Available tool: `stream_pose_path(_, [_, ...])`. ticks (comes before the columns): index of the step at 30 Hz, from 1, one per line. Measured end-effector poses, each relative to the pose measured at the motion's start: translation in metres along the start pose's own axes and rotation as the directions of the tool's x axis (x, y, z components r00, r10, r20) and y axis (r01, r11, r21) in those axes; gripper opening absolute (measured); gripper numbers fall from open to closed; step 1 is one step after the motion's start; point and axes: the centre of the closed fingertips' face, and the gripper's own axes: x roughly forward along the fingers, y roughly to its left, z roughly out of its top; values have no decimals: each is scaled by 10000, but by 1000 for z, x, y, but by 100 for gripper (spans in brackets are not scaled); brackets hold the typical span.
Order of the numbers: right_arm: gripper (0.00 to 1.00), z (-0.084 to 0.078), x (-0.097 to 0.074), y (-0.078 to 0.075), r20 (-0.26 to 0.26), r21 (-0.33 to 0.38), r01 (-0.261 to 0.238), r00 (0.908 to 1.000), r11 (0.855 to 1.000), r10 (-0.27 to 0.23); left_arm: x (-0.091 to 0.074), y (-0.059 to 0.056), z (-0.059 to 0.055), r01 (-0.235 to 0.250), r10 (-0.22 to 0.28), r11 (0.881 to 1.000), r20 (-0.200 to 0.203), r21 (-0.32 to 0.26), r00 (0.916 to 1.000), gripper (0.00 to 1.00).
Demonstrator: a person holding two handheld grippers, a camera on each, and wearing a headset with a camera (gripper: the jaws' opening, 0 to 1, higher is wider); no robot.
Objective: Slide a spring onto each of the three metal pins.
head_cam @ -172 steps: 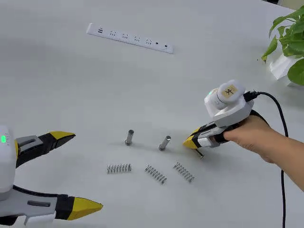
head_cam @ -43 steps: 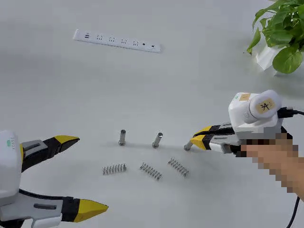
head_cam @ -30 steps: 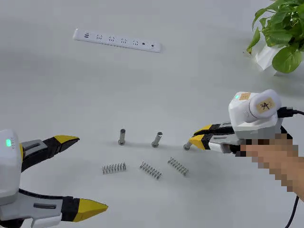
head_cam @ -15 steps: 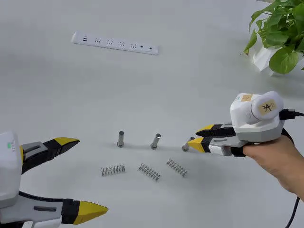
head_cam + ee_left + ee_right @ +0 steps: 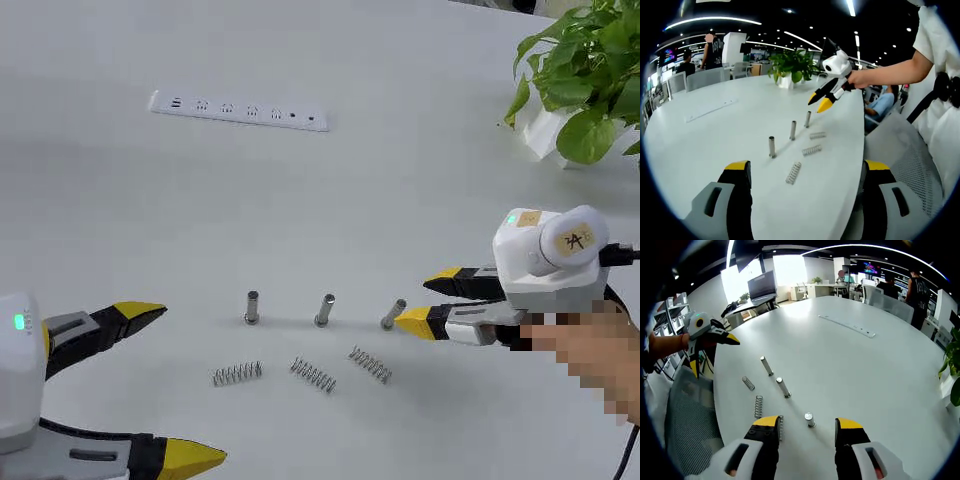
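White table (image 5: 300,180), bright office (image 5: 740,45). Three bare pins (image 5: 324,310) stand, springs (image 5: 312,374) lie beside. Left gripper (image 5: 195,385), right gripper (image 5: 411,302): jaws apart.

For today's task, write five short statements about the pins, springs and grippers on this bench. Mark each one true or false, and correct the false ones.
1. All three springs lie on the table, none on a pin. True.
2. One gripper is shut on a pin. False: the right gripper has its jaws apart, and the nearest pin stands free by their tips.
3. The left gripper has its jaws wide open. True.
4. A socket bar lies between the pins and the springs. False: the power strip lies well beyond the pins.
5. A potted plant stands at the far right in the head view. True.
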Motion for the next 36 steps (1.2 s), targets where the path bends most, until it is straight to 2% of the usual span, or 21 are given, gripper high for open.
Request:
stream_pose_path(10, [53,-4,-15,5,426,-42,-90,9990,10000,92,-2,-2,4,-30,32,9998,-97,191,9999,91])
stream_pose_path(18, [66,-13,-29,11,692,-82,-205,9974,9998,210,-2,-4,8,-30,38,9992,-203,387,9998,91])
stream_pose_path(23, [75,-15,-35,12,1034,-148,-273,9942,9995,287,-1,-4,9,-19,33,9987,-286,502,9996,90])
stream_pose_path(36, [93,-28,-51,19,1588,-226,-425,9863,9988,456,-3,5,7,-202,249,9968,-615,770,9978,88])
